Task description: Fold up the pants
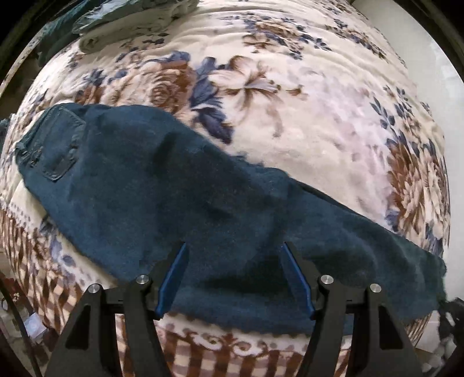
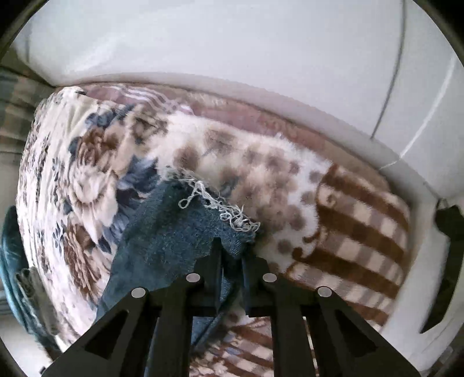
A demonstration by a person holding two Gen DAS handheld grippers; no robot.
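Dark blue jeans [image 1: 162, 185] lie across a floral blanket [image 1: 290, 101], waist and back pocket [image 1: 55, 145] at the left, legs running to the lower right. My left gripper [image 1: 233, 246] is open, its blue-padded fingers [image 1: 174, 278] hovering over the thigh part of the jeans near the bed's front edge. In the right wrist view, my right gripper [image 2: 232, 246] is shut on the frayed leg hem of the jeans [image 2: 174, 232], with white loose threads [image 2: 226, 208] just beyond the fingertips.
Folded pale and green clothes [image 1: 121, 26] are stacked at the far left of the bed. A white wall [image 2: 232, 37] runs behind the bed. The blanket's checked brown border [image 2: 362, 220] hangs at the bed's edge. More teal cloth [image 2: 14, 261] lies at the left.
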